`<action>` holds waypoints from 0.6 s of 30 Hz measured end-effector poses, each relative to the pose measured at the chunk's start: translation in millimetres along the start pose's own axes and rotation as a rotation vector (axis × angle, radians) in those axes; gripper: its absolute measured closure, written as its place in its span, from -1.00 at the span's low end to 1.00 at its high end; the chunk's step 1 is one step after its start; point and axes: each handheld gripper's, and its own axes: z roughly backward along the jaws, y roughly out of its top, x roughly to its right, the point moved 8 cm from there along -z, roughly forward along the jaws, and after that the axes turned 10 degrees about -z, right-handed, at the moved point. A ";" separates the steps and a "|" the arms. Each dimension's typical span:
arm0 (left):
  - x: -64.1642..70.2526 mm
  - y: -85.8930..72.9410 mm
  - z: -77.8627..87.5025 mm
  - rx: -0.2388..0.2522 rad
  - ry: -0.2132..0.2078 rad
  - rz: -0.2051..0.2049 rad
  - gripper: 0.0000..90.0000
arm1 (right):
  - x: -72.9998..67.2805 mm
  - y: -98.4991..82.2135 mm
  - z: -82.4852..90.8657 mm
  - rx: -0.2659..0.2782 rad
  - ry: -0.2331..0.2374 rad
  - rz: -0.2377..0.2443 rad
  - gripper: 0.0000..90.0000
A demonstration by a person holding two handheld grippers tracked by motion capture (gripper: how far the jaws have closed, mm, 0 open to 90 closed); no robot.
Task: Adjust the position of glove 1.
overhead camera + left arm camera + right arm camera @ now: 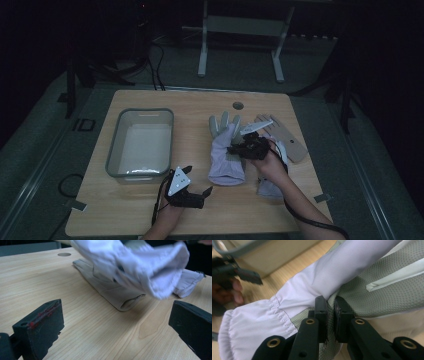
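Pinching a fold of the lilac-and-grey glove point(226, 150) at mid-table, the right gripper point(239, 148) held its jaws nearly together on the fabric, while the left gripper point(196, 186) rested with jaws spread wide beside the grey tub point(112, 155).

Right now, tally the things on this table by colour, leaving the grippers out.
Lavender gloves: 2
Beige glove: 1
Grey tub: 1
Total: 4
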 end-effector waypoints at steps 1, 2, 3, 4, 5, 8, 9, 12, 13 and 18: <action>0.1 0.0 -0.1 0.000 0.001 -0.002 -1.00 | 2.1 -5.2 -4.0 -0.012 -0.006 -0.002 0.85; 0.3 0.1 0.0 0.000 0.001 -0.003 -1.00 | 3.6 -8.4 -8.1 -0.017 -0.004 -0.007 0.85; 0.2 0.0 -0.1 -0.001 0.002 -0.006 -1.00 | 5.3 -11.1 -12.5 -0.023 0.000 -0.013 0.85; 0.3 0.1 -0.1 0.000 0.003 -0.005 -1.00 | 6.7 -13.6 -17.0 -0.033 0.004 -0.017 0.84; 0.3 0.1 0.0 0.000 0.002 -0.004 -1.00 | 6.9 -15.0 -20.4 -0.036 0.009 -0.021 0.84; -0.3 0.0 0.1 0.000 0.000 0.001 -1.00 | 7.2 -19.9 -35.2 -0.069 0.003 -0.019 0.84; -0.4 -0.1 0.1 0.001 -0.001 0.003 -1.00 | 7.4 -21.1 -39.2 -0.078 -0.001 -0.008 0.84; -0.7 -0.1 0.0 0.002 -0.003 0.008 -1.00 | 12.2 -24.7 -47.2 -0.102 -0.015 -0.007 0.83; -0.6 -0.1 0.0 0.002 -0.004 0.008 -1.00 | 15.2 -27.1 -50.0 -0.112 -0.011 -0.013 0.81; -0.3 -0.1 -0.3 0.000 -0.003 0.004 -1.00 | 19.5 -28.6 -51.4 -0.116 0.012 -0.021 0.54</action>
